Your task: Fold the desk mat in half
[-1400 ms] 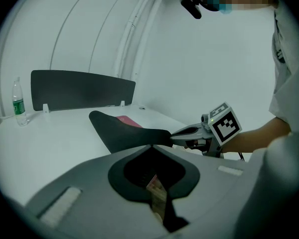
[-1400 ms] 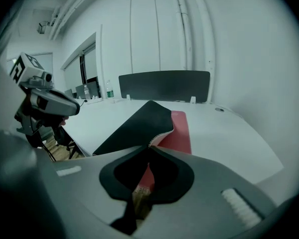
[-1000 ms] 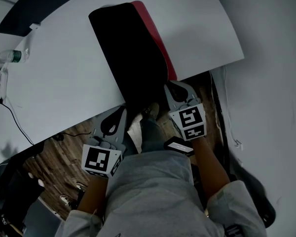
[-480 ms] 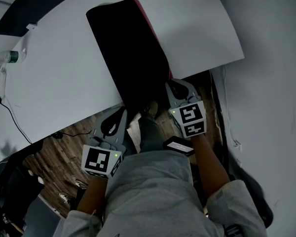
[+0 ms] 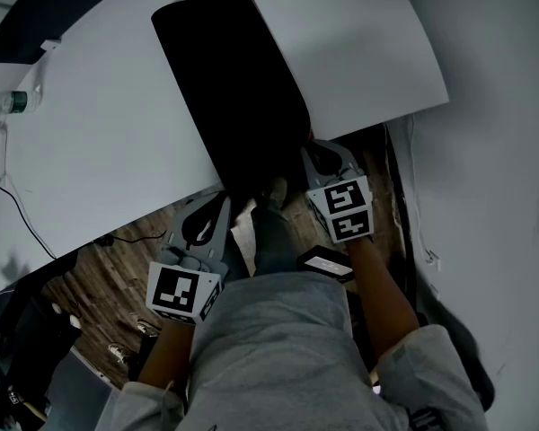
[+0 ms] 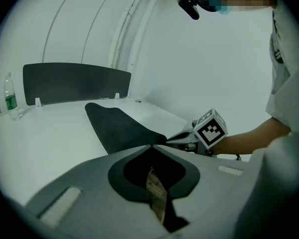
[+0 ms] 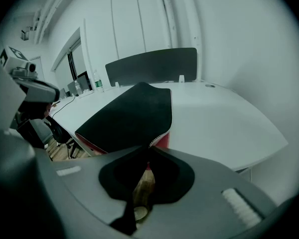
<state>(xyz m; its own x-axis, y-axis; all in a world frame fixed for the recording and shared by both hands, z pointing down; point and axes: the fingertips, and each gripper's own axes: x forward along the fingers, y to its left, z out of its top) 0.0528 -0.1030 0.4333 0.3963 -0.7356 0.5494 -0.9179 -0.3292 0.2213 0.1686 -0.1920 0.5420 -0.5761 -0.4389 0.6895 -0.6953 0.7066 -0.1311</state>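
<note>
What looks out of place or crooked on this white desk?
The black desk mat with red underside lies slanted across the white desk, its near end overhanging the desk's edge. Red peeks from beneath the black layer there, so the edges aren't flush.

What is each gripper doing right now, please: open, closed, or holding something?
Left gripper: closed, pinching the near edge of the desk mat.
Right gripper: closed, pinching the desk mat at its other near corner.

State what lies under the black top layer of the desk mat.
A red layer of the desk mat peeks out along the near edge; the white table bears both. How far it reaches underneath is covered by the black layer.
</note>
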